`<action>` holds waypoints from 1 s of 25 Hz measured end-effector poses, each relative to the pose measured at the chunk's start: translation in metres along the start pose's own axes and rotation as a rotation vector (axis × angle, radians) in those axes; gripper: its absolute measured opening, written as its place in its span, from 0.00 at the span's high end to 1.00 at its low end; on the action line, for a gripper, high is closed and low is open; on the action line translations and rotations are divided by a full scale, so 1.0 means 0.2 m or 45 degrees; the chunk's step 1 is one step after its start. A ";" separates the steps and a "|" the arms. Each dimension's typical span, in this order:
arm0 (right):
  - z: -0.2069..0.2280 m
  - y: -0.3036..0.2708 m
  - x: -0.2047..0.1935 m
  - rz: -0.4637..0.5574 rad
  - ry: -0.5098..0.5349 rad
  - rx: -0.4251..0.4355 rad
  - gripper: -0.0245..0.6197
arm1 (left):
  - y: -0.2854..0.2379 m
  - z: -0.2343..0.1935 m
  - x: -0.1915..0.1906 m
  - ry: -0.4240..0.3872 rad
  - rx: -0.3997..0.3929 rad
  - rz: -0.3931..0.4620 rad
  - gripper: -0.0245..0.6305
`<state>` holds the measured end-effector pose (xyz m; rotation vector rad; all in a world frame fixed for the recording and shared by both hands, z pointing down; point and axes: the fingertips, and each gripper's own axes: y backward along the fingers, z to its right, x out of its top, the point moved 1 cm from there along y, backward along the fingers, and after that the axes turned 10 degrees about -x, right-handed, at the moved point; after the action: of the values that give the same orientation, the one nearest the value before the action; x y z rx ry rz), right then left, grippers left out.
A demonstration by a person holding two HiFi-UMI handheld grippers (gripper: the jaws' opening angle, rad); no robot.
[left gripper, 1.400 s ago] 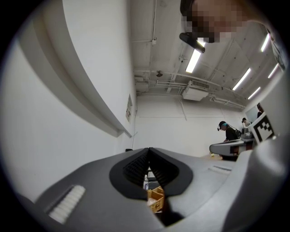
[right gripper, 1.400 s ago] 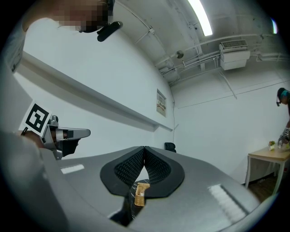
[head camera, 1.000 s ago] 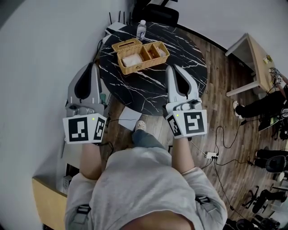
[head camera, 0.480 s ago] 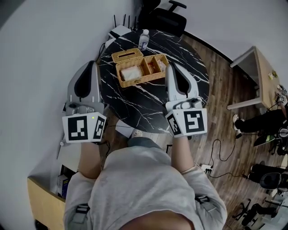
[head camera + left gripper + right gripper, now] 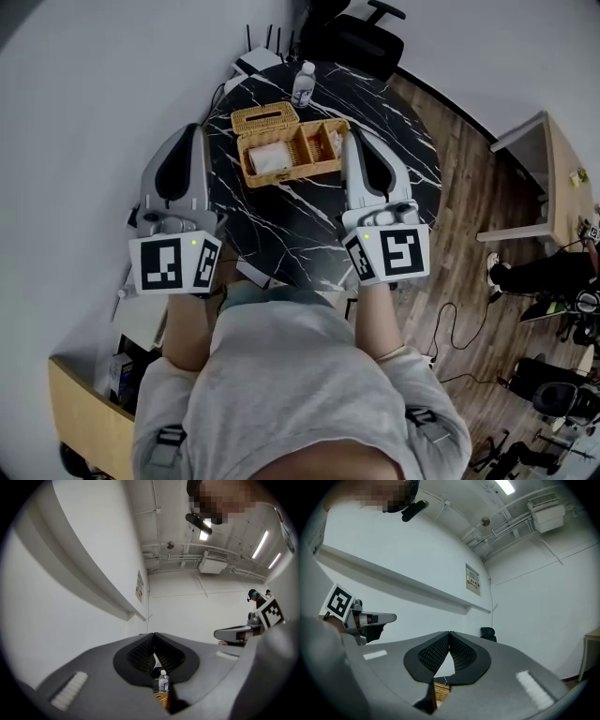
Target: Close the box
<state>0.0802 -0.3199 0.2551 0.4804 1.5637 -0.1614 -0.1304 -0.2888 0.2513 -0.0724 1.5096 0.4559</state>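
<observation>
A woven wicker box [image 5: 292,153] sits on the round black marble table [image 5: 375,103], with its lid [image 5: 263,117] tipped back at the far left side. White contents show in its left compartment. Both grippers are held side by side above the table's near edge, apart from the box. My left gripper [image 5: 194,133] is left of the box and shut with nothing in it. My right gripper [image 5: 350,138] is shut and empty just off the box's right end. Under the shut left gripper [image 5: 153,635] a sliver of box [image 5: 162,699] shows; under the shut right gripper [image 5: 449,633] the box [image 5: 440,691] peeks too.
A water bottle [image 5: 302,84] stands behind the box, also seen as a bottle [image 5: 163,682]. A black chair [image 5: 354,39] and a router [image 5: 258,58] lie beyond the table. A wooden side table [image 5: 555,178] is at right, and cables cross the wooden floor [image 5: 469,281].
The person has stepped closer to the table, so both grippers now reach over its near edge beside the box. The bottle has come into the left gripper view.
</observation>
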 end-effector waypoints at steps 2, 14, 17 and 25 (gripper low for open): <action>0.01 -0.01 -0.03 -0.012 -0.013 0.004 0.96 | -0.01 0.01 -0.03 0.005 -0.002 -0.014 0.87; 0.04 -0.09 -0.22 -0.110 -0.057 -0.025 0.96 | -0.12 -0.01 -0.15 0.030 -0.045 -0.067 0.87; 0.04 -0.13 -0.25 -0.131 -0.060 -0.044 0.96 | -0.16 -0.03 -0.18 0.055 -0.084 -0.076 0.87; 0.01 -0.25 -0.31 -0.176 -0.050 -0.096 0.96 | -0.29 -0.14 -0.36 0.238 -0.197 -0.234 0.88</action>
<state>0.0613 -0.3782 0.3071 0.3081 1.5588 -0.2156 -0.1369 -0.3692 0.3059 -0.3812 1.6311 0.4263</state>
